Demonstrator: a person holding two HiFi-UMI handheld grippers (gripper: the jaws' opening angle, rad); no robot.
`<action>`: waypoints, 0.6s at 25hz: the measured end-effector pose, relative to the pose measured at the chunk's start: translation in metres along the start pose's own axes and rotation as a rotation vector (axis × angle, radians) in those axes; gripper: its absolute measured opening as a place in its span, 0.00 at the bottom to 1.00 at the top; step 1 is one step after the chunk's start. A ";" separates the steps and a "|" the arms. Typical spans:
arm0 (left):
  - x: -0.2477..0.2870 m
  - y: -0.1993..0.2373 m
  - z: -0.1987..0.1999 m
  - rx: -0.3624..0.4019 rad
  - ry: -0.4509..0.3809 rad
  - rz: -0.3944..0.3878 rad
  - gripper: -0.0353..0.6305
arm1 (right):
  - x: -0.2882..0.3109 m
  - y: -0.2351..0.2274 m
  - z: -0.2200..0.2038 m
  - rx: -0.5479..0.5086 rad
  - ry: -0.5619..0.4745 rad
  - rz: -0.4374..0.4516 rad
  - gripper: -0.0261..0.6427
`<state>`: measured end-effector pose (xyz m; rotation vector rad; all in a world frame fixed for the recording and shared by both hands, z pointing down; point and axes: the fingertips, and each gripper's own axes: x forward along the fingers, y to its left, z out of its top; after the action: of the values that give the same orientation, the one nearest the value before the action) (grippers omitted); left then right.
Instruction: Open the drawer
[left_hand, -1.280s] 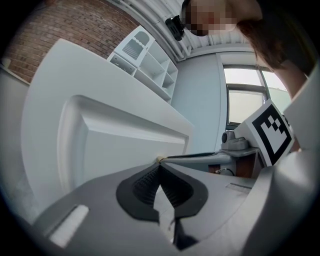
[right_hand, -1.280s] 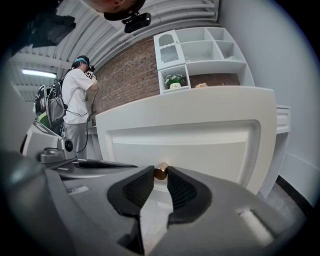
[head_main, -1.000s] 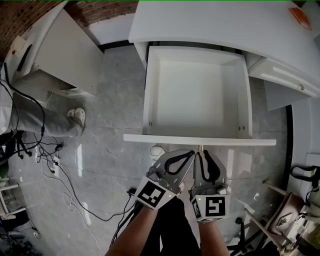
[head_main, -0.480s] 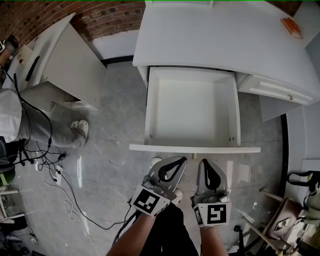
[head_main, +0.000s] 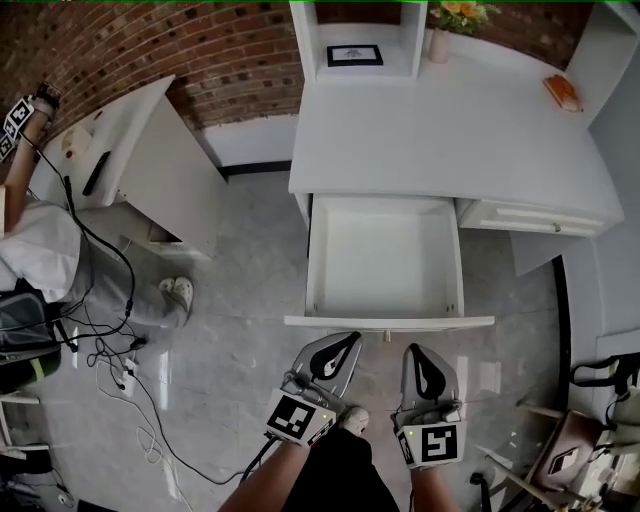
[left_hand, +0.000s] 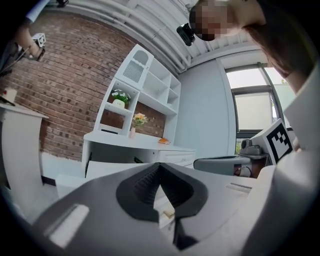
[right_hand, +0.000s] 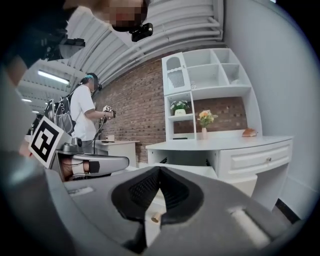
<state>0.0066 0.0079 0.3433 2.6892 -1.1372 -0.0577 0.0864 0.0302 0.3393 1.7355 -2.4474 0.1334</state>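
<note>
drawer (head_main: 385, 260) stands open; left hand-held gripper (head_main: 343, 343) and right hand-held gripper (head_main: 416, 354) point level, jaws closed, empty.

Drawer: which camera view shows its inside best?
The head view: it looks down into the open drawer, with its whole bare floor visible. Both gripper views see it level, so only its rim and knob show.

Smooth white painted drawer (head_main: 385, 262), matt white table top (head_main: 440, 130), shiny grey stone-look floor (head_main: 240, 330) with reflections, rough red brick wall (head_main: 200, 60), matt grey plastic left hand-held gripper (head_main: 350, 341) with black ridged pads (left_hand: 142, 184).
</note>
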 end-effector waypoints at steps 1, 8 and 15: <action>-0.004 -0.001 0.005 0.006 0.002 0.002 0.05 | -0.004 0.000 0.006 0.001 -0.006 -0.003 0.04; -0.021 -0.017 0.034 0.070 0.039 -0.027 0.05 | -0.023 0.007 0.047 -0.012 -0.039 0.015 0.04; -0.033 -0.038 0.081 0.049 -0.009 -0.027 0.05 | -0.046 0.009 0.089 -0.030 -0.063 0.026 0.04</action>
<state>0.0004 0.0420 0.2545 2.7497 -1.1194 -0.0466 0.0874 0.0621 0.2445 1.7215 -2.5034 0.0450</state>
